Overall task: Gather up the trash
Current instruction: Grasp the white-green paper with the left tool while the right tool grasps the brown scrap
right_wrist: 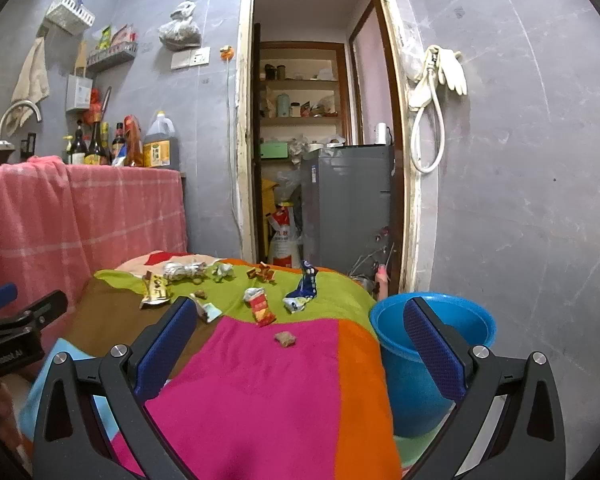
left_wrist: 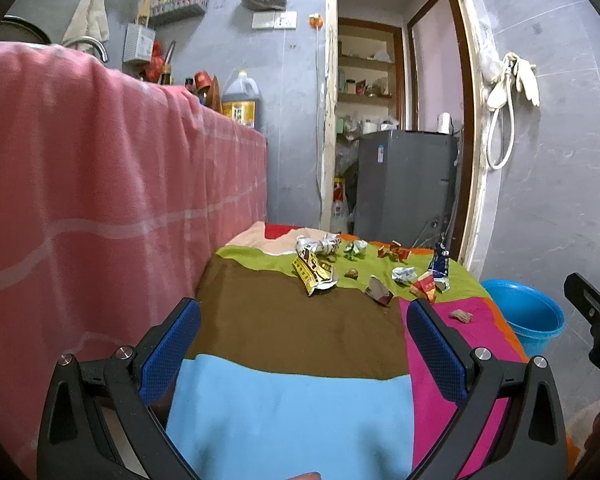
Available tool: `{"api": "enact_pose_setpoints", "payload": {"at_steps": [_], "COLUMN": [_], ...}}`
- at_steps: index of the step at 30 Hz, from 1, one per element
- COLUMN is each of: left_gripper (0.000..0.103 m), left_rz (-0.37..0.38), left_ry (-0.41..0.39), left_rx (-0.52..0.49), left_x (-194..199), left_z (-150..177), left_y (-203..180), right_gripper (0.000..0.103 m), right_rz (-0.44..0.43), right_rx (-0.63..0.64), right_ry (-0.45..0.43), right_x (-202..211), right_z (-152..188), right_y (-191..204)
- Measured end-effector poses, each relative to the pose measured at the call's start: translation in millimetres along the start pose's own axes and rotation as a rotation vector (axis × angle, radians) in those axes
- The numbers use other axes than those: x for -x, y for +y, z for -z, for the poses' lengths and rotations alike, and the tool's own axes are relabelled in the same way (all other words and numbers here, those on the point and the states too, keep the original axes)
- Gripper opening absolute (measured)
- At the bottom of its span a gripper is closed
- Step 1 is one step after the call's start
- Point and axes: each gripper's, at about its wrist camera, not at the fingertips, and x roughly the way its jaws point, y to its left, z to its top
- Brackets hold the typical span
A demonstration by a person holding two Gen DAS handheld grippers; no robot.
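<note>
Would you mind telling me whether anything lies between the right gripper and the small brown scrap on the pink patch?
Nothing visible does: only bare pink cloth separates the open right gripper from the small brown scrap.

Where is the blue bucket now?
The blue bucket stands on the floor right of the colourful cloth, below the doorway; in the right wrist view it is lower right.

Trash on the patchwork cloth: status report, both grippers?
Left gripper open, empty; right gripper open, empty. Crumpled wrappers scattered on the multicoloured cloth, none picked. Round blue plastic basin beside the cloth, right side. Path unobstructed.
</note>
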Motion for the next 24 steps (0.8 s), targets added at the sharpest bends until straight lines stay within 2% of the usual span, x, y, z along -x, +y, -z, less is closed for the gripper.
{"api": "enact_pose_setpoints", "payload": {"at_steps": [5,11,17,24], "left_gripper": [0.101,0.101,0.101,0.099], "left_rz": [0.007,0.046,0.080,0.145], "left_ry": [0.039,0.133,0.211,0.310], "left_rx": [0.012,0.051,0.045,0.006], "left_x": [-22,-57,-92,-136], "left_z": [-11,-26,-32,-30], "left_y": [-2,-6,-20,-41], "right_gripper": [0.103,0.103,0.103,0.078], "right_rz": [-0.028,-0.070,-0.125,-0.192], "right_rx": [0.027,0.042,0.036,0.039], "right_ry": [0.029,0.081,0.140,0.266], "right_x": [-31,-70,-103,-141], "right_z": [-7,-11,-6,10], "right_y": [-7,-21,-33,-40]}}
